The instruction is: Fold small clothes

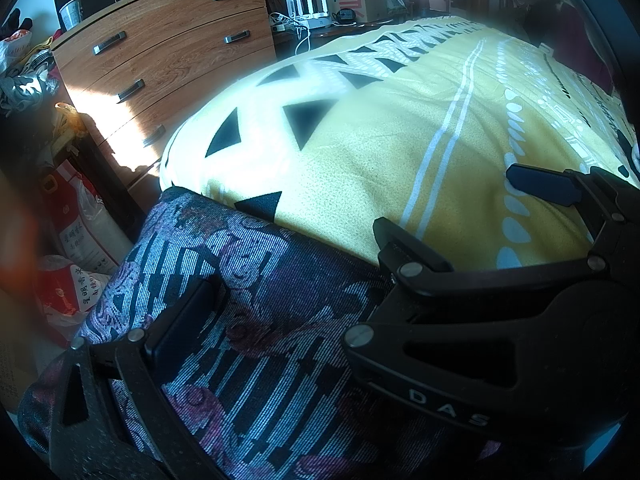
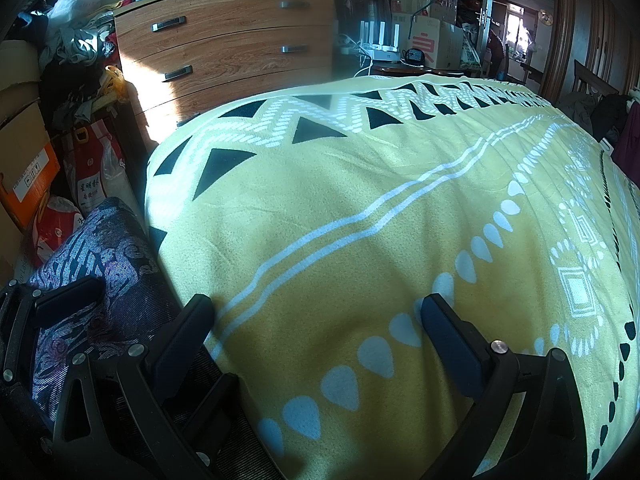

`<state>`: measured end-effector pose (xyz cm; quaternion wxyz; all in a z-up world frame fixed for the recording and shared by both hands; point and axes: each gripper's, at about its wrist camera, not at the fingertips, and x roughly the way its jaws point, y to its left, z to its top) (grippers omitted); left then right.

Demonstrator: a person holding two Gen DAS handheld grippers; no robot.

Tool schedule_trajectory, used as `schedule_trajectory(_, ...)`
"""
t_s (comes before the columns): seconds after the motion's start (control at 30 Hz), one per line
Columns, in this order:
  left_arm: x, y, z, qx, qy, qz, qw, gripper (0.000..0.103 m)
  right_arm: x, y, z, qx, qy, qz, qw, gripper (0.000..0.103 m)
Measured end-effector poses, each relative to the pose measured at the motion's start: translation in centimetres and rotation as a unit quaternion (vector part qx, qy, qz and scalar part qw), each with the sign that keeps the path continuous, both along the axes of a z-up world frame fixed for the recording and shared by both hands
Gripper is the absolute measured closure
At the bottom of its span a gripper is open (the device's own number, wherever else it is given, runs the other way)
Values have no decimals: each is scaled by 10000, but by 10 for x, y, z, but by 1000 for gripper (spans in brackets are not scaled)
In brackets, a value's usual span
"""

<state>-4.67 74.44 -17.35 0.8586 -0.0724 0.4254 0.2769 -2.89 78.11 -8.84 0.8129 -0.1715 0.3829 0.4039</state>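
A small garment (image 1: 256,280) in a purple, blue and black woven pattern lies bunched at the near left edge of the bed, and it shows at the left in the right wrist view as the garment (image 2: 100,248). My left gripper (image 1: 304,292) hovers low over it, open; only its left finger (image 1: 184,312) shows, since the right gripper's body hides the other. My right gripper (image 2: 320,304) is open over the yellow blanket (image 2: 360,208), holding nothing. It reaches in from the right in the left wrist view as the right gripper (image 1: 448,200).
A wooden chest of drawers (image 2: 224,40) stands past the bed's left side. Bags and boxes (image 2: 80,176) crowd the floor at the left. A white router and cardboard boxes (image 2: 400,44) sit behind the bed. Dark clothes (image 2: 616,120) lie at the far right.
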Motion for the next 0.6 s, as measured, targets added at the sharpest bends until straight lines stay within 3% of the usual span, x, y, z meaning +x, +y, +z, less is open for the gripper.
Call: schedule_trajectory(0.6, 1, -1, -1, 8, -1, 8, 10000, 0, 1, -1, 0, -1, 0, 1, 10000, 0)
